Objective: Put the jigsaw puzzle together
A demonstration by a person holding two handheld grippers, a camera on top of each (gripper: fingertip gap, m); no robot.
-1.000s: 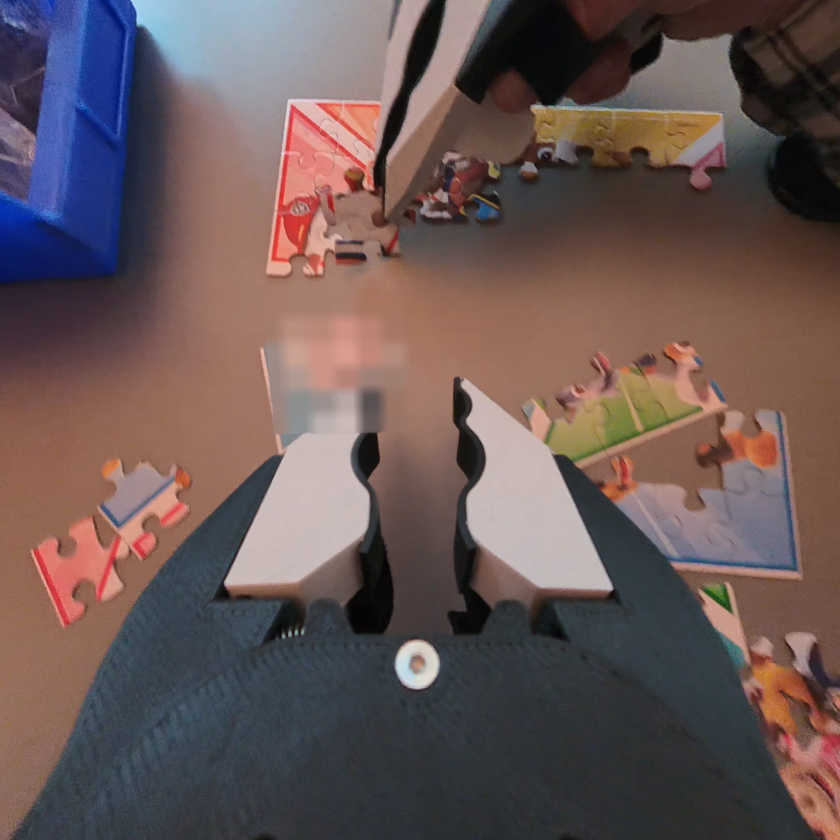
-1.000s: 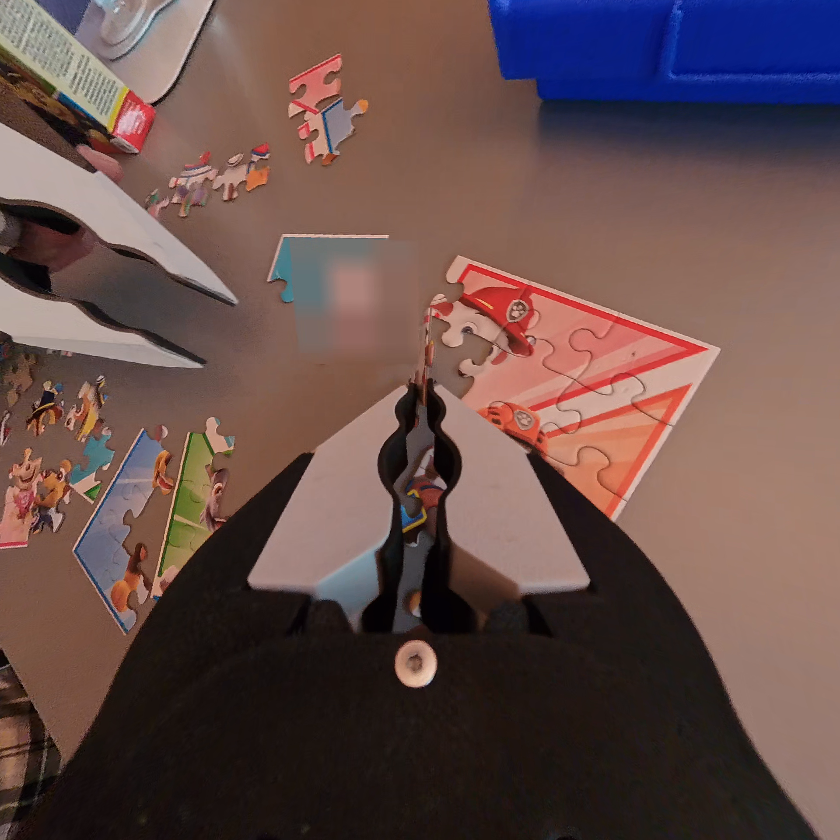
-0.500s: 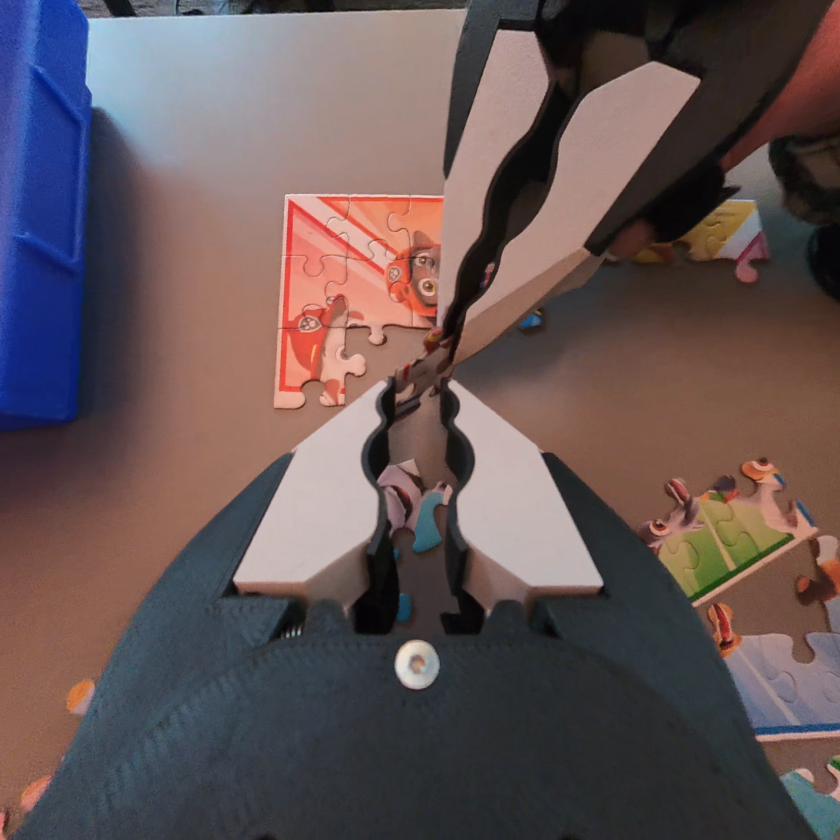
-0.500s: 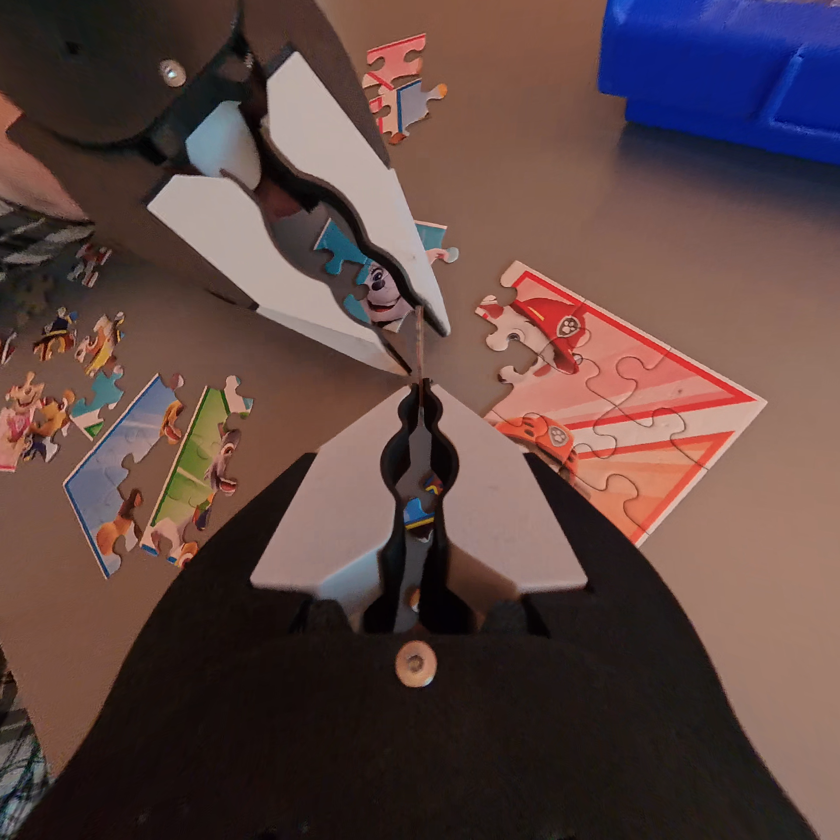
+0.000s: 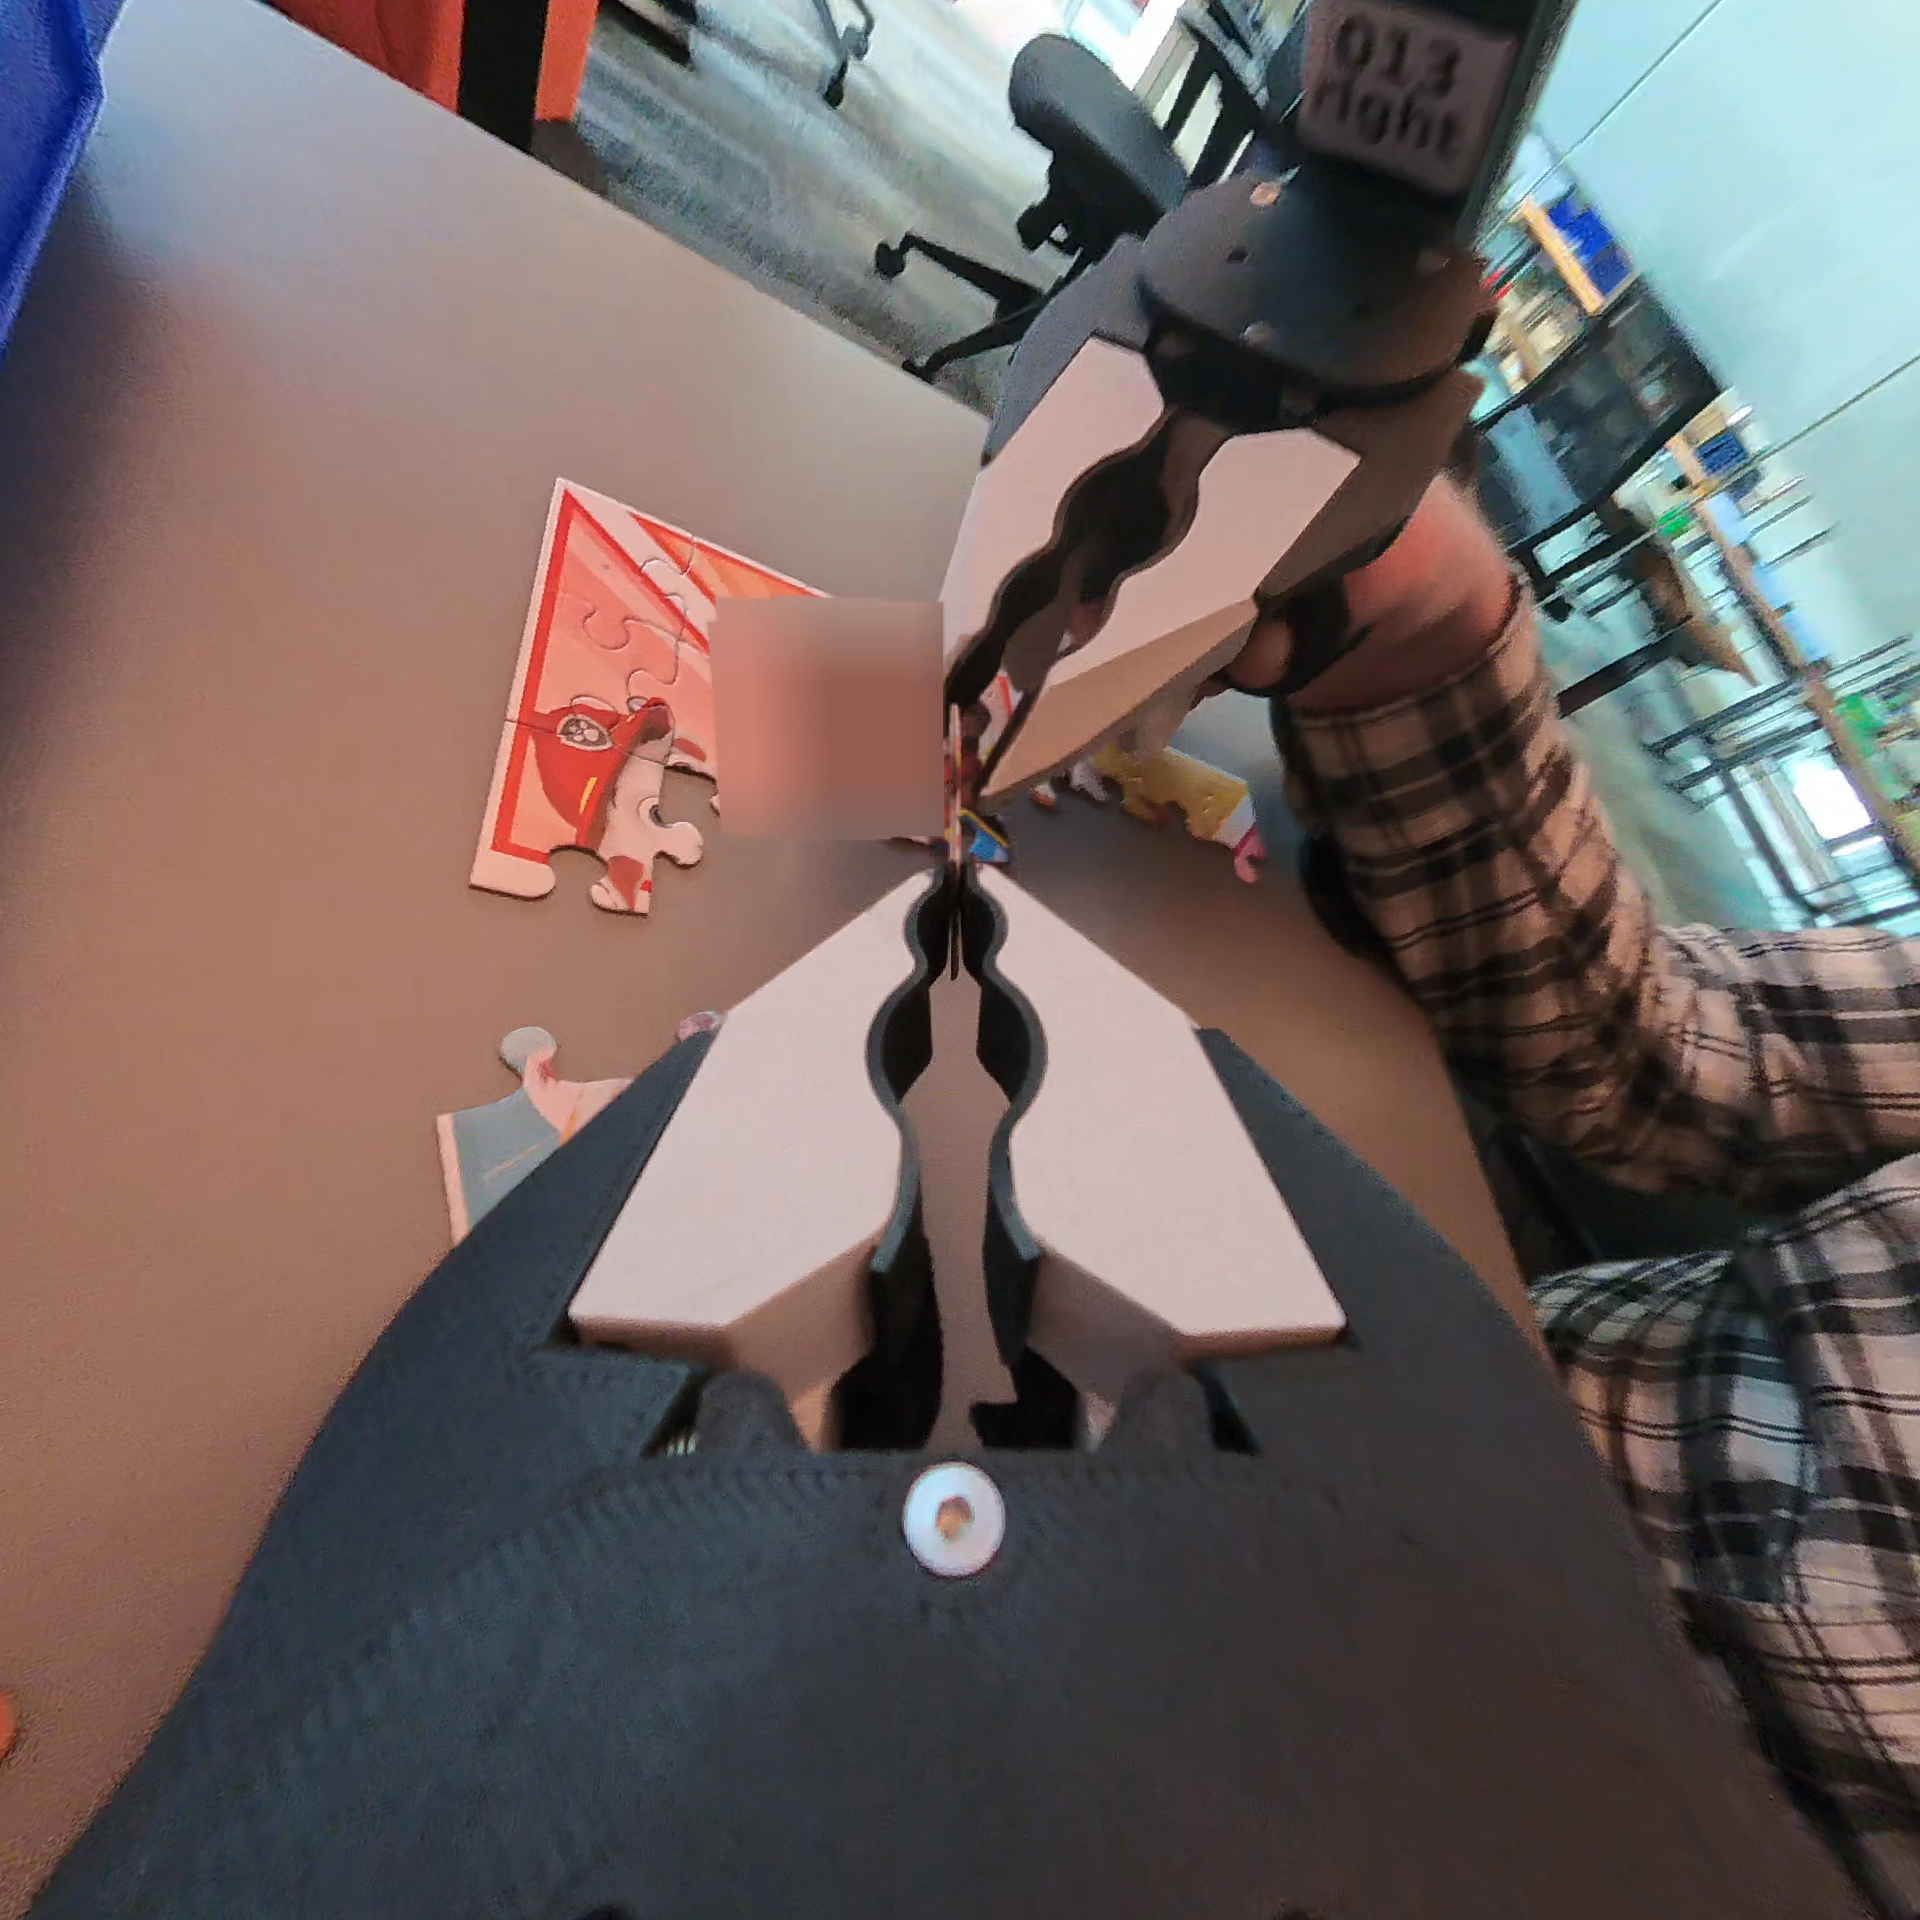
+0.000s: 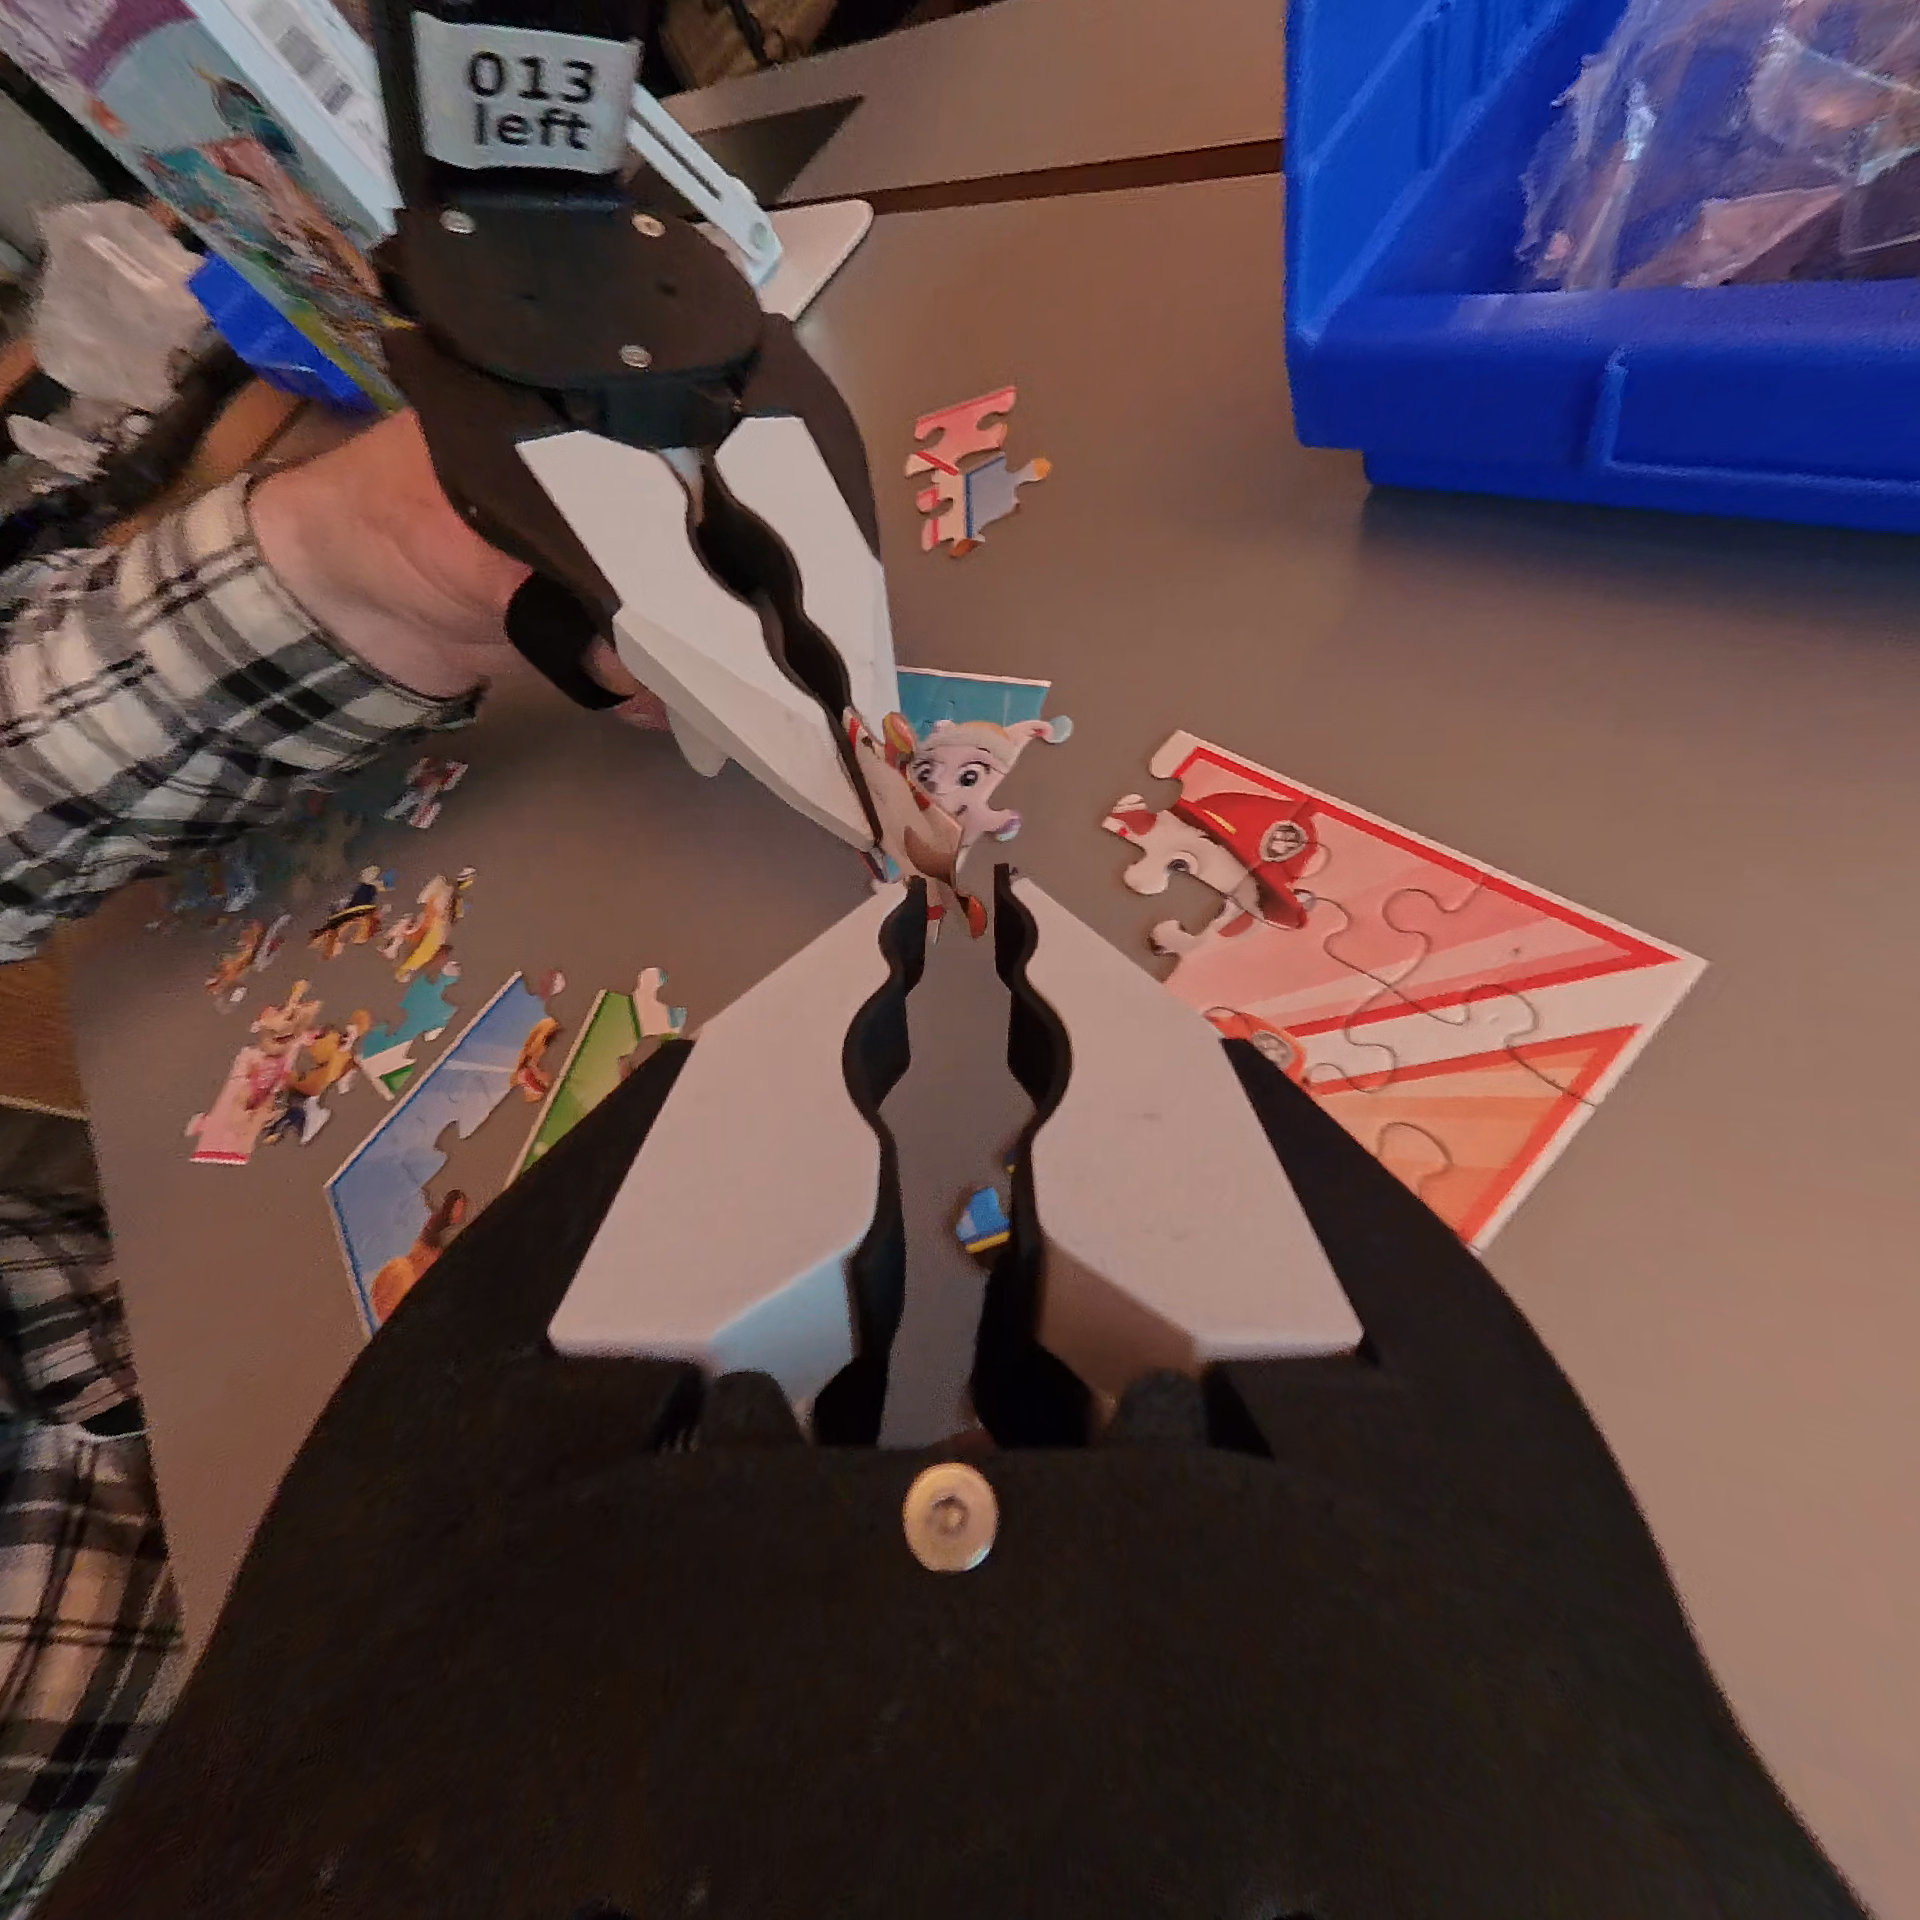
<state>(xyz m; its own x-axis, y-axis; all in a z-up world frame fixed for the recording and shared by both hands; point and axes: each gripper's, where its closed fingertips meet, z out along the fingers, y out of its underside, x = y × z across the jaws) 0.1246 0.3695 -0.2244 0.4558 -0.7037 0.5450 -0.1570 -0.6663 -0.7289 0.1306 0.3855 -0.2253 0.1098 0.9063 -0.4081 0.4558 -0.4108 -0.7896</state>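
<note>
My left gripper (image 5: 951,883) is shut on a small puzzle piece (image 5: 953,831), seen edge-on and held upright in the air above the grey table (image 5: 312,623). In the right wrist view the left gripper (image 6: 868,821) pinches the piece (image 6: 930,831) by its upper edge. My right gripper (image 6: 958,883) is open, its tips on either side of the piece's lower end. It also shows in the left wrist view (image 5: 971,738), tip to tip with the left one. A red assembled section (image 6: 1403,997) lies flat to the right, also in the left wrist view (image 5: 592,707).
A blue bin (image 6: 1610,364) stands at the back right. A light-blue pup piece (image 6: 966,748), two joined loose pieces (image 6: 971,473), blue and green sections (image 6: 499,1081), several small pieces (image 6: 343,956) and a yellow section (image 5: 1174,800) lie around. A puzzle box (image 6: 260,166) leans at the back left. The tips of both grippers are at nearly the same place. The red assembled section (image 6: 1403,997) lies around 8 centimetres away from my right fingertips. It turns up in the left wrist view (image 5: 674,629) as well.
The right gripper has opened and let go of the piece, and the left gripper has shut on it. Both grippers have lifted and tilted up from the table.
</note>
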